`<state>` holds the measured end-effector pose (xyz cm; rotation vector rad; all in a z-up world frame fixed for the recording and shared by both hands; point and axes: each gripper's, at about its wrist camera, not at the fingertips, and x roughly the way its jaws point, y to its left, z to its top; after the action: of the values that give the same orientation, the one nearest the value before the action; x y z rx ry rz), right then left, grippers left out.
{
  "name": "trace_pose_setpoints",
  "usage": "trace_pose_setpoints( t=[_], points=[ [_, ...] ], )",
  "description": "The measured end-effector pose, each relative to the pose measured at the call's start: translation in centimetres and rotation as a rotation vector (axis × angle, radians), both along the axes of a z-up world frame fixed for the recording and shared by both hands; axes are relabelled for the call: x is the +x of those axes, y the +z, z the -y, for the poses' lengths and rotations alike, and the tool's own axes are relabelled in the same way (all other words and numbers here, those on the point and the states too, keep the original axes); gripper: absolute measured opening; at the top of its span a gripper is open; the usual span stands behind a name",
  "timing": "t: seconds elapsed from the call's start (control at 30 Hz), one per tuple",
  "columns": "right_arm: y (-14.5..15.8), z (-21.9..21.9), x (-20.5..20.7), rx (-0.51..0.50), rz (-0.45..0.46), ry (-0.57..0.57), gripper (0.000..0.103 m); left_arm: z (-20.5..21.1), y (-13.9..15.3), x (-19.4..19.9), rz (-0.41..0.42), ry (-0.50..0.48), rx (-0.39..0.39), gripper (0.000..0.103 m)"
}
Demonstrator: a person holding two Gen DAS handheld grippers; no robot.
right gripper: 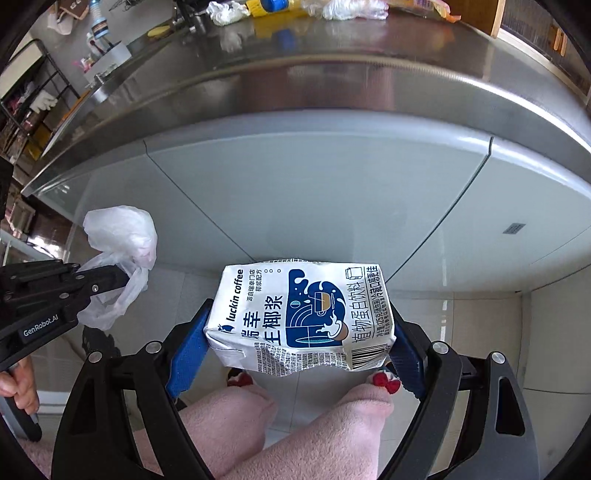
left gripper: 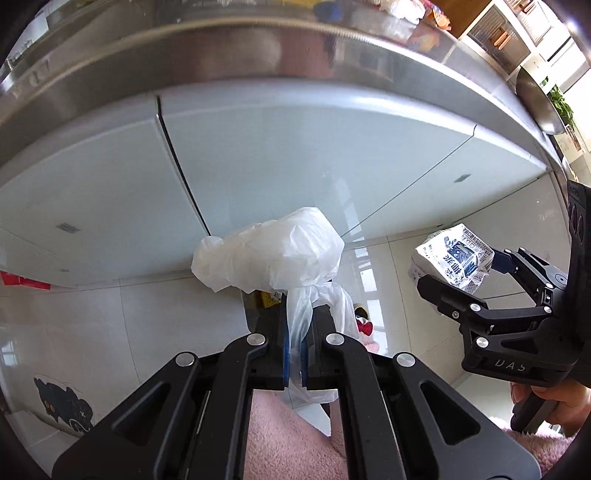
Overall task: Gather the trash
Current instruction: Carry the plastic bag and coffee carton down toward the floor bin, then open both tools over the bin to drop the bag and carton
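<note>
A long stainless-steel counter [right gripper: 332, 85] with pale grey glossy cabinet fronts [left gripper: 295, 155] below its edge spans the view ahead of and above both claws; more trash lies on its far top, among it crumpled white plastic [right gripper: 225, 13] and a yellow bottle with a blue cap [right gripper: 266, 4]. Beneath both claws is a pale tiled floor [left gripper: 110, 314], and nearer the cameras the person's legs in fluffy pink trousers [right gripper: 258, 424], with red-and-white bows on the slippers [right gripper: 386, 382] showing just below the right claw.

The right gripper [right gripper: 299, 332] points steeply down, its jaws spread wide and clamped on the two ends of a crumpled white-and-navy drink carton printed "luckin coffee" [right gripper: 299, 314]. The carton lies crosswise between the blue pads [right gripper: 188, 350], pressed on both sides and clear of the floor. In the left wrist view that same carton [left gripper: 450, 258] hangs to the right, well apart from the left claw.

The left gripper [left gripper: 294, 347] is fully closed, pinching the twisted neck of a thin white translucent plastic bag [left gripper: 269, 258]. The bag's puffed body stands out just beyond the fingertips, while a loose tail trails back between the fingers. From the right wrist view the bag [right gripper: 122, 236] sits off to the left, held by the left claw, with a hand [right gripper: 18, 384] round its handle.
</note>
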<state>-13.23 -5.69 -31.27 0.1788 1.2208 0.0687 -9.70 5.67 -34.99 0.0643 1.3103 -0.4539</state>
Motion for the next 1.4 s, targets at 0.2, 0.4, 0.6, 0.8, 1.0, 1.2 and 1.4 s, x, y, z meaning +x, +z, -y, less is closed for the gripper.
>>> trace_pose_setpoints(
  t=[0.2, 0.4, 0.6, 0.8, 1.0, 1.2, 1.4],
  points=[
    [-6.0, -0.8, 1.1, -0.055, -0.059, 0.042, 0.086, 1.2, -6.1, 1.4, -0.060, -0.044, 0.021, 0.002],
    [-11.6, -1.2, 2.2, -0.062, -0.133, 0.060, 0.086, 1.9, -10.9, 3.3, -0.139, -0.029, 0.008, 0.003],
    [-15.9, -1.7, 3.5, -0.029, -0.214, 0.080, 0.086, 2.9, -13.9, 4.9, -0.186, -0.039, 0.022, 0.003],
    [-16.9, -1.5, 3.9, 0.008, -0.238, 0.069, 0.086, 3.0, -14.6, 6.3, -0.202, -0.037, 0.034, 0.008],
    [-16.8, -0.9, 4.0, 0.005, -0.230, 0.051, 0.096, 3.0, -13.9, 6.6, -0.204, -0.011, 0.019, 0.033],
    [-15.9, -0.4, 3.8, -0.008, -0.215, 0.044, 0.096, 3.0, -12.8, 6.7, -0.192, -0.016, 0.007, 0.034],
    [-13.9, 0.5, 3.0, -0.023, -0.205, 0.031, 0.096, 2.4, -10.0, 6.1, -0.145, 0.010, 0.015, 0.059]
  ],
)
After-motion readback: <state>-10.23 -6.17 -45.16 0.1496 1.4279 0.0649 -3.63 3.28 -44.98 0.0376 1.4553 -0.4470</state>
